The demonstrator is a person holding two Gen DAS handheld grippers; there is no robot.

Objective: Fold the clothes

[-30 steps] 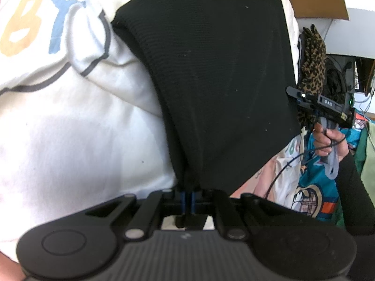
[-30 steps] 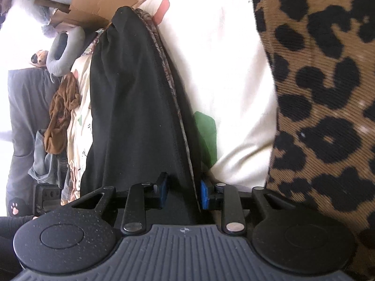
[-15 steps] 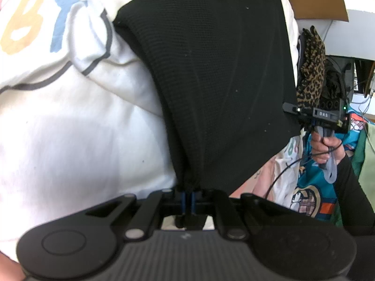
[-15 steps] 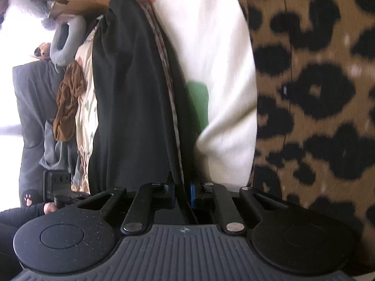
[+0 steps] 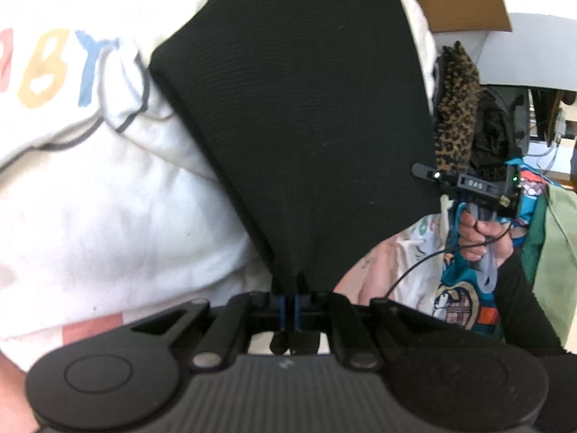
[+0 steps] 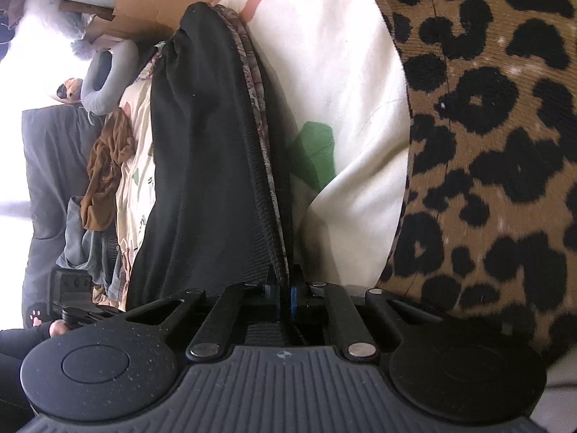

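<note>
Black fine-knit garment [image 5: 306,119] is hanging stretched between both tools, over a heap of white printed clothes [image 5: 108,187]; left gripper [image 5: 291,297] is pinching one corner with jaws nearly shut, right gripper [image 6: 285,294] is clamping its banded edge the same way. Both bites are looking shallow, so tension is risking a corner slipping out. The leopard-print fabric [image 6: 487,144] crowding the right tool is risking getting dragged along.
</note>
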